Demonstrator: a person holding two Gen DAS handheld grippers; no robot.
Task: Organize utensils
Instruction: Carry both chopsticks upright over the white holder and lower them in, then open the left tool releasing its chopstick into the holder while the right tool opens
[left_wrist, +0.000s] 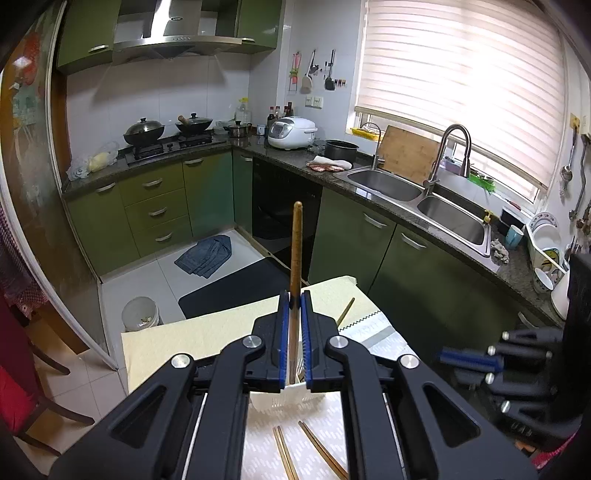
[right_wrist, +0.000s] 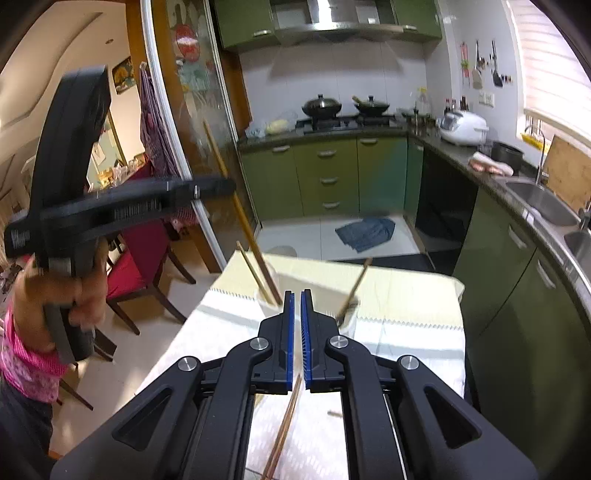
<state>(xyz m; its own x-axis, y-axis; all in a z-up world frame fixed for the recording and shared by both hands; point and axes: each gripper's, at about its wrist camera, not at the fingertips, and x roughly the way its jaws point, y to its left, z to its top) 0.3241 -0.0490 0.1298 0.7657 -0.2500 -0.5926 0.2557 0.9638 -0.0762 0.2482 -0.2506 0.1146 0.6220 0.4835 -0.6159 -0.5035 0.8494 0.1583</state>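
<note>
Gripping a wooden chopstick (left_wrist: 296, 258) upright, the left gripper (left_wrist: 295, 300) has its jaws clamped narrow on it above a white basket (left_wrist: 284, 400) on the table (left_wrist: 192, 336); the right gripper (right_wrist: 297, 295) has its jaws nearly closed on a chopstick pair (right_wrist: 284, 424) that hangs below them; more chopsticks (left_wrist: 317, 452) lie on the table near the basket.

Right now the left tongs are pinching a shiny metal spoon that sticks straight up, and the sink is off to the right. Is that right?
Not quite. The left tongs are pinching a brown wooden chopstick, not a metal spoon. It does stick straight up, and the sink is off to the right. The left wrist view shows it.
</note>
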